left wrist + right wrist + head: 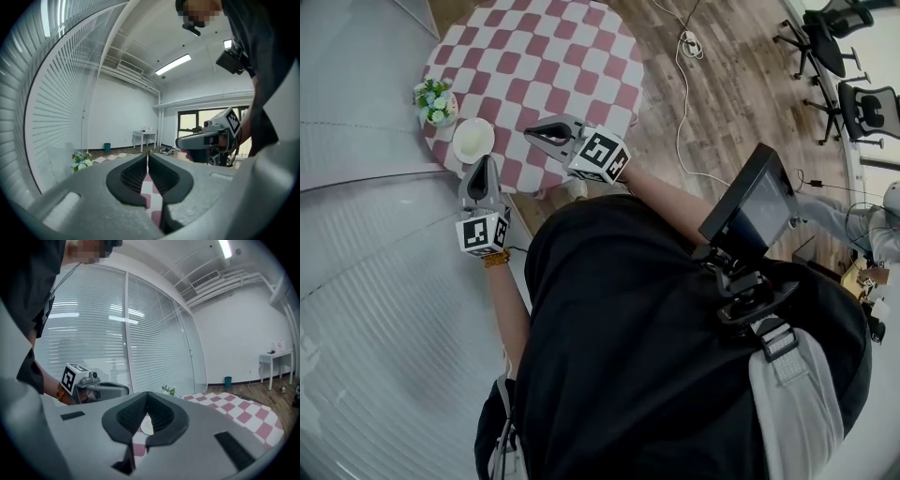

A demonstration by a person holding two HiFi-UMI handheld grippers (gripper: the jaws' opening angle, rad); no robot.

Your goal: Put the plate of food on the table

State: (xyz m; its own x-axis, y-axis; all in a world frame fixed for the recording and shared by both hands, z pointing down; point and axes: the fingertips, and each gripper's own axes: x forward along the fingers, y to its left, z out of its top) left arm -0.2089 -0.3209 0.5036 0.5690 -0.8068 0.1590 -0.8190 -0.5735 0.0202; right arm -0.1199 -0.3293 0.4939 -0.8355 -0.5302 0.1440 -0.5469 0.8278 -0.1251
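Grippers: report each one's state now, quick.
Left gripper: closed, holding nothing.
Right gripper: closed, holding nothing.

A round table (572, 56) covered with a pink-and-white checked cloth stands on a brown wood-plank floor (741, 103). Near the table's edge lies a white round plate (473, 140) with something pale on it. Just beside the plate stands a small pot of white flowers and green leaves (437, 101).
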